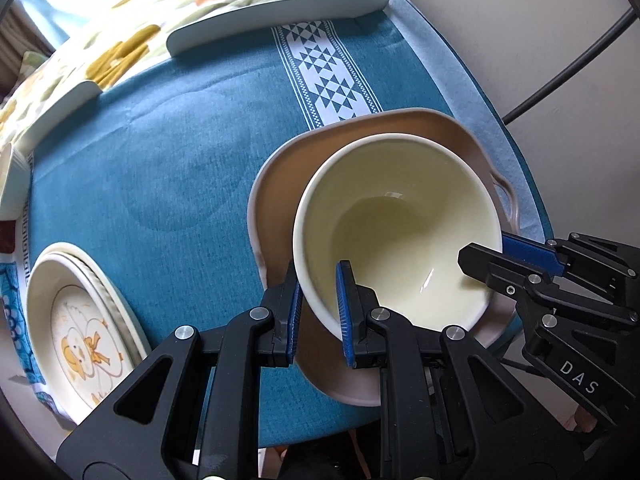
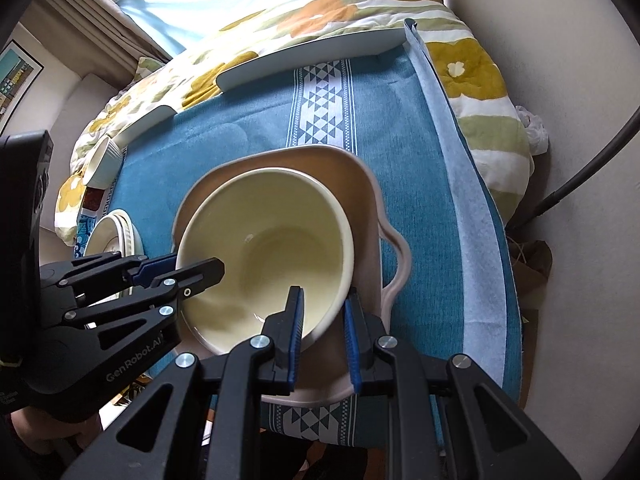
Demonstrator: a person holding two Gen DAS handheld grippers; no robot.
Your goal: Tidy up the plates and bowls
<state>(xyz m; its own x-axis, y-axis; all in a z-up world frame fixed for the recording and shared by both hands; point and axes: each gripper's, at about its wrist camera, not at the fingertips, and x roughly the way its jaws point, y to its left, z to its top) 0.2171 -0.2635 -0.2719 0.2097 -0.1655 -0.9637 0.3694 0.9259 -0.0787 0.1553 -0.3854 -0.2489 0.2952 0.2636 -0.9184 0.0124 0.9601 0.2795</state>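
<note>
**Both grippers clamped on the cream bowl, bowl seated in the pink dish**

The left gripper (image 1: 318, 304) has its two blue-padded fingers (image 1: 343, 308) closed on the near-left rim of the cream bowl (image 1: 400, 216), one pad outside the wall and one inside. The right gripper (image 2: 323, 332) grips the opposite side of the same rim in the same way, one finger inside the bowl and one outside. Each gripper also shows in the other's view, with its inner finger lying against the inside wall of the bowl.

The bowl is empty and glossy. It sits inside a larger pink-brown dish (image 1: 280, 184), which has a loop handle (image 2: 400, 256) on its right side. The dish rests on a teal cloth (image 1: 180, 152) crossed by a white band of triangle patterns (image 1: 324, 76).

Near the left edge of the cloth stands a stack of cream plates (image 1: 76, 320); the top plate carries an orange-and-yellow print. A small ribbed white cup (image 2: 102, 162) stands further back on the left. Two white curved-edge plates (image 2: 312, 60) lie along the far edge of the cloth, against a flower-print quilt (image 2: 320, 16).
</note>
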